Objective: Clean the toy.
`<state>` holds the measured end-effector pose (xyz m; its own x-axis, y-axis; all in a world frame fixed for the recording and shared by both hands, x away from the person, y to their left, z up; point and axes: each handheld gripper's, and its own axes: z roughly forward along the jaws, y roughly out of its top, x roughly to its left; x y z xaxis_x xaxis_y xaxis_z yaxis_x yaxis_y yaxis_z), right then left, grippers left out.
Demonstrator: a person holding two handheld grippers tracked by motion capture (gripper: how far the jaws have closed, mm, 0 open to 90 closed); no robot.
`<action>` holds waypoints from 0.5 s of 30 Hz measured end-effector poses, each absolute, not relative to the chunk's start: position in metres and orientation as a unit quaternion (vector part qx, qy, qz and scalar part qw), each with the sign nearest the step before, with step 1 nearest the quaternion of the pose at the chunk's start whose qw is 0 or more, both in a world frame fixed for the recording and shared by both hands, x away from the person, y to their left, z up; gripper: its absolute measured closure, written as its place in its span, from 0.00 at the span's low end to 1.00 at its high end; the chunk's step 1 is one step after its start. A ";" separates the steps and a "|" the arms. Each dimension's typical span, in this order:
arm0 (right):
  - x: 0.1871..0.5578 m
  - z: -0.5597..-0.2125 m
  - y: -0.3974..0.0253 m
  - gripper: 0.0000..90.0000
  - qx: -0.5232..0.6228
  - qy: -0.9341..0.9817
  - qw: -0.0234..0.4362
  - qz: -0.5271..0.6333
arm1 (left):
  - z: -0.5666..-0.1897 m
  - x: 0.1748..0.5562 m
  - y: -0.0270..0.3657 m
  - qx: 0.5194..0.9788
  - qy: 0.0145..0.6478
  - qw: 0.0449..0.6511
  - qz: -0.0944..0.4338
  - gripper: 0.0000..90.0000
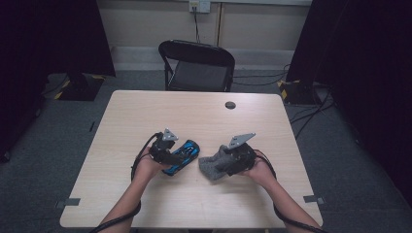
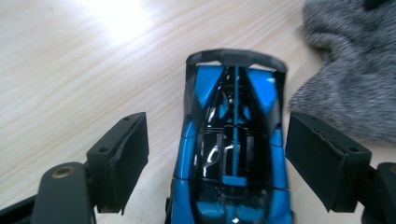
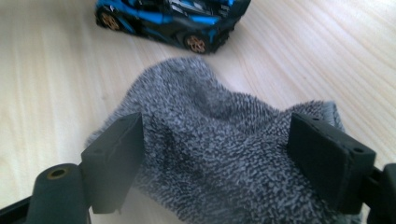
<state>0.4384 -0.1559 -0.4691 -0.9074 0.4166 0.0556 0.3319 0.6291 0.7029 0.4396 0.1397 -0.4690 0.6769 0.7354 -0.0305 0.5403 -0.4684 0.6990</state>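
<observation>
On the pale wood-grain counter (image 1: 145,204), nearest the person, the left claw (image 2: 217,154) stands open with its jaws either side of a blue and black toy car (image 2: 231,154), a gap showing at each side. Just beside it, the right claw (image 3: 215,149) is spread wide over a grey fuzzy cloth (image 3: 219,154), both jaws against the pile. Farther on sits a small dark round disc (image 1: 230,105). Beyond the counter stands a black folding chair (image 1: 197,65) on grey carpet (image 1: 48,141), then a wall socket (image 1: 199,5).
</observation>
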 end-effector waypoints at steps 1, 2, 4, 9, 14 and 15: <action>0.439 -0.471 -0.155 0.21 0.205 0.902 0.055 0.376 | -0.472 0.443 0.138 0.846 0.379 0.351 0.134 0.24; 0.439 -0.474 -0.155 0.21 0.206 0.903 0.055 0.374 | -0.472 0.446 0.137 0.847 0.380 0.348 0.135 0.23; 0.440 -0.477 -0.156 0.21 0.209 0.902 0.050 0.375 | -0.473 0.450 0.133 0.844 0.381 0.356 0.127 0.22; 0.441 -0.483 -0.157 0.22 0.212 0.902 0.047 0.373 | -0.471 0.457 0.121 0.851 0.366 0.359 0.114 0.21; 0.443 -0.486 -0.158 0.22 0.217 0.898 0.043 0.380 | -0.478 0.459 0.112 0.857 0.360 0.352 0.108 0.20; 0.443 -0.487 -0.158 0.22 0.218 0.898 0.043 0.381 | -0.479 0.459 0.112 0.860 0.359 0.347 0.110 0.20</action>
